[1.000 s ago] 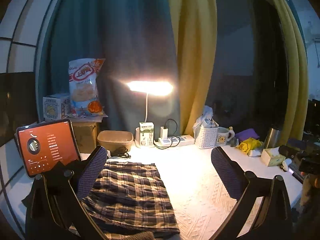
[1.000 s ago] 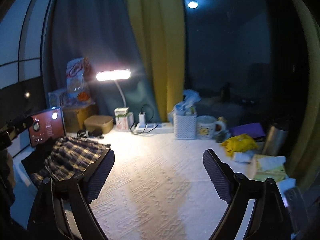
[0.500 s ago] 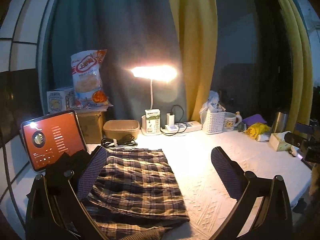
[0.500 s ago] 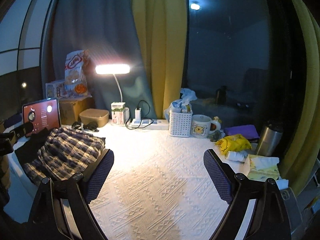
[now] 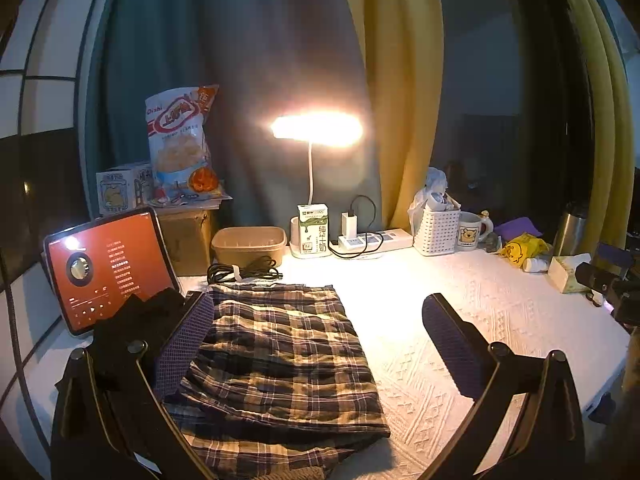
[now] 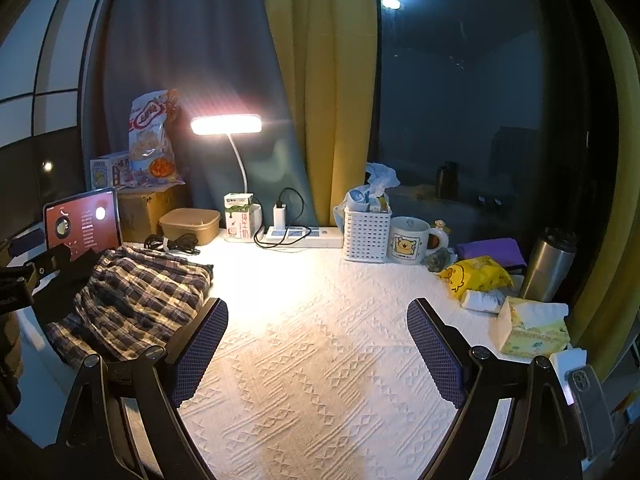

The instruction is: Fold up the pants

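Left gripper (image 5: 316, 340): jaws spread wide, nothing between the pads, poised over the plaid pants (image 5: 280, 356). Right gripper (image 6: 318, 344): jaws likewise wide apart and empty, above bare textured white table cover (image 6: 320, 360). Pants: folded flat, lying at the table's left end near the front edge. Black garment (image 5: 136, 328): bunched just left of the pants. Tablet (image 5: 108, 268): red screen lit, propped at the left edge. Black cable (image 5: 240, 272): coiled behind the pants. Along the rear edge: brown tub (image 5: 248, 242), milk carton (image 5: 314, 230), lit desk lamp (image 5: 316, 130), power strip (image 5: 376, 238), white basket (image 5: 436, 230), mug (image 5: 470, 232).
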`<state>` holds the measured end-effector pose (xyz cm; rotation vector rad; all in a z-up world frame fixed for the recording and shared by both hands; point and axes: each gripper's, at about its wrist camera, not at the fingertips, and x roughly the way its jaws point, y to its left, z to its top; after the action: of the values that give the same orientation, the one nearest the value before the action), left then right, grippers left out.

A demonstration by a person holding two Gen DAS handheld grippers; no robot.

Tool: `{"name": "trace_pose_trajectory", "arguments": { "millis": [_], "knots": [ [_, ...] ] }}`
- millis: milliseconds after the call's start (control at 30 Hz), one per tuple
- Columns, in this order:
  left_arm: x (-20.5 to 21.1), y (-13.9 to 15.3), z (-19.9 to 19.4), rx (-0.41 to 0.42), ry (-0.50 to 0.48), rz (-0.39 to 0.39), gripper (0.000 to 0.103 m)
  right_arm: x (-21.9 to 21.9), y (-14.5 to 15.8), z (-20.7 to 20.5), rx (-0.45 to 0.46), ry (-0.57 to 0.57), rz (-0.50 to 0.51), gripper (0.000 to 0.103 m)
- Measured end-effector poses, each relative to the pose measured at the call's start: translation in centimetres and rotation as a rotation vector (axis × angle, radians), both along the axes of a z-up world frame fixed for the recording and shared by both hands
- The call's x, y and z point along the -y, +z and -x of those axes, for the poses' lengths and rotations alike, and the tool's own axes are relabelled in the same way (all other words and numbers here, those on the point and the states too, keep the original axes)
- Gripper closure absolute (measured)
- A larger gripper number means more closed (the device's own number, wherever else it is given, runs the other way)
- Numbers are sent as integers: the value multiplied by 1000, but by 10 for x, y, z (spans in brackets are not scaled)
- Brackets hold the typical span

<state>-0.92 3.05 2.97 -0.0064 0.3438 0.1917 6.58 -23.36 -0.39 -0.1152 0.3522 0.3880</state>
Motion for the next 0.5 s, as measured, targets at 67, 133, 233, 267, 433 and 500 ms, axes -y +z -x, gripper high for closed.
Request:
{"name": "trace_pose_trajectory", "arguments": {
  "millis": [67, 133, 233, 267, 433, 500],
  "knots": [
    [0, 0, 0, 3, 0, 3, 0, 0, 0, 0, 0, 0, 0, 11],
    [0, 1, 1, 7, -3, 6, 0, 0, 0, 0, 0, 0, 0, 11],
    [1, 1, 1, 8, -9, 5, 0, 0, -1, 0, -1, 0, -1, 11],
    [2, 1, 1, 9, -10, 6, 0, 1, -1, 0, -1, 0, -1, 11],
    [1, 2, 2, 11, -10, 9, 0, 1, -1, 0, 0, 2, -1, 11],
    [0, 3, 2, 10, -9, 11, 0, 1, -1, 0, -1, 1, 0, 11]
  ]
}}
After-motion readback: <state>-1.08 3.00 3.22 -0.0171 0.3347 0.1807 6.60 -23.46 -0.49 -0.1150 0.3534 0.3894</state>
